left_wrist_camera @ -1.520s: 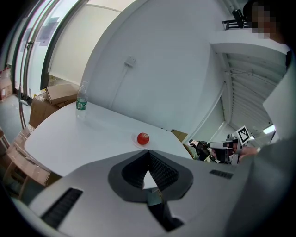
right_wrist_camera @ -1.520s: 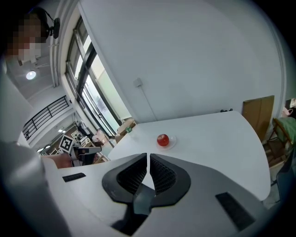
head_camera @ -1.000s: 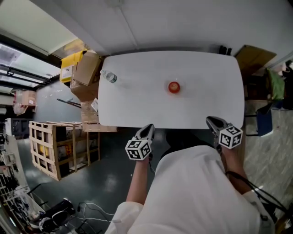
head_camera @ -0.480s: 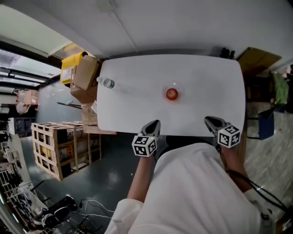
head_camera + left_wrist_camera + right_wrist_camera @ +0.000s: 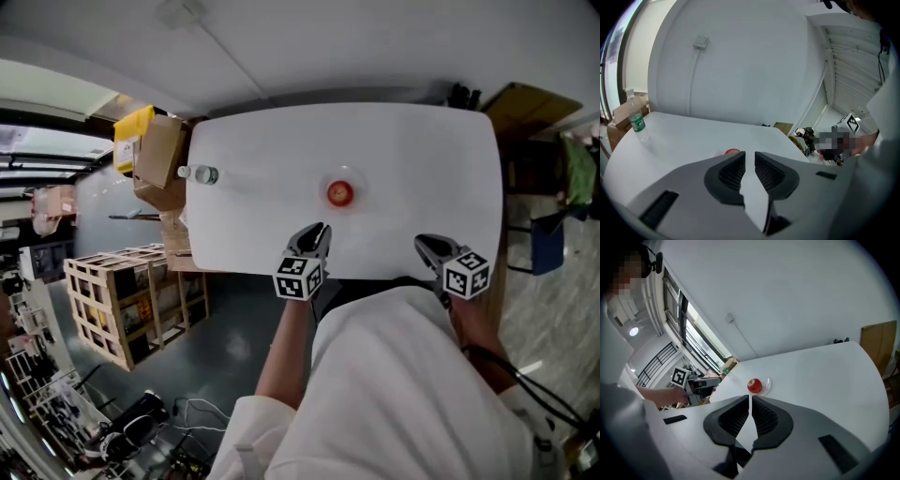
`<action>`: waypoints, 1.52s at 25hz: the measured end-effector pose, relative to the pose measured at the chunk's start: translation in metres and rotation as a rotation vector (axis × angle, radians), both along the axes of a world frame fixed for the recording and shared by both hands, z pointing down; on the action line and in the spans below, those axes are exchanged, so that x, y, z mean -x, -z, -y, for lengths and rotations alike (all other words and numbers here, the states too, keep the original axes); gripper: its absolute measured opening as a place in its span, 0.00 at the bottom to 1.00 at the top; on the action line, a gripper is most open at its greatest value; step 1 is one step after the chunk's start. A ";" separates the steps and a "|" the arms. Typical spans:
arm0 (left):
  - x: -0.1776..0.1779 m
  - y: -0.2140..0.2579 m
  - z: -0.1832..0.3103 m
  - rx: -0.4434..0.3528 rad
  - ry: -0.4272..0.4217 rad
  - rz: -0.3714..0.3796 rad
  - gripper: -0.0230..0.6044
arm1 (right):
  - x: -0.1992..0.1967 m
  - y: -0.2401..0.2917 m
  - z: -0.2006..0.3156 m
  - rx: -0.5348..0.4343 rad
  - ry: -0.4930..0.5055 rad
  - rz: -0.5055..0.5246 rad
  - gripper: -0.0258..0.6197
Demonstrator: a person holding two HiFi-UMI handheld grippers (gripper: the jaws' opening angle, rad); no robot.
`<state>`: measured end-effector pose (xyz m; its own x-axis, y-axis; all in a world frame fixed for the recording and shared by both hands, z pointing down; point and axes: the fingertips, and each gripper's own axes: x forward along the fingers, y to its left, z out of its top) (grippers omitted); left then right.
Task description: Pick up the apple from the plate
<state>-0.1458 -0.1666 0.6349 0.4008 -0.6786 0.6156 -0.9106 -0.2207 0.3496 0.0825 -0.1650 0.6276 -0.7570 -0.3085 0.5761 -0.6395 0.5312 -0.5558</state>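
Note:
A red apple (image 5: 339, 193) sits on a small clear plate (image 5: 357, 181) near the middle of the white table (image 5: 422, 159). My left gripper (image 5: 319, 231) hangs over the table's near edge, just short of the apple (image 5: 732, 151). Its jaws are opening, with a narrow gap between them and nothing in it (image 5: 750, 154). My right gripper (image 5: 425, 245) is at the near edge further right, apart from the apple (image 5: 754, 385) and plate (image 5: 767, 383). Its jaws (image 5: 750, 397) are shut on nothing.
A clear water bottle (image 5: 200, 174) stands near the table's left edge and shows again at far left (image 5: 636, 121). Cardboard boxes (image 5: 155, 155) and a wooden crate (image 5: 112, 300) stand on the floor to the left. A wall runs behind the table.
Both grippers have come forward over the table's near edge. The left one has shifted right toward the apple and its jaws have parted slightly.

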 end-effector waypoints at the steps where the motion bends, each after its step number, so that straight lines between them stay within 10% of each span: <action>1: -0.002 -0.002 0.006 0.005 -0.002 0.005 0.14 | -0.002 -0.002 0.003 0.006 0.002 0.001 0.11; 17: -0.023 -0.075 0.061 0.151 -0.018 0.102 0.30 | 0.014 -0.041 0.019 0.083 0.131 0.020 0.11; 30: -0.019 -0.143 0.079 0.307 0.009 0.236 0.64 | -0.004 -0.068 0.023 0.144 0.131 0.020 0.11; 38: -0.018 -0.159 0.086 0.349 0.037 0.255 0.63 | -0.022 -0.078 0.031 0.163 0.094 0.014 0.11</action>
<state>-0.1281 -0.2522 0.7940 0.1853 -0.4234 0.8868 -0.9826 -0.0947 0.1601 0.1043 -0.1964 0.7060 -0.7861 -0.1395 0.6021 -0.5830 0.4908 -0.6475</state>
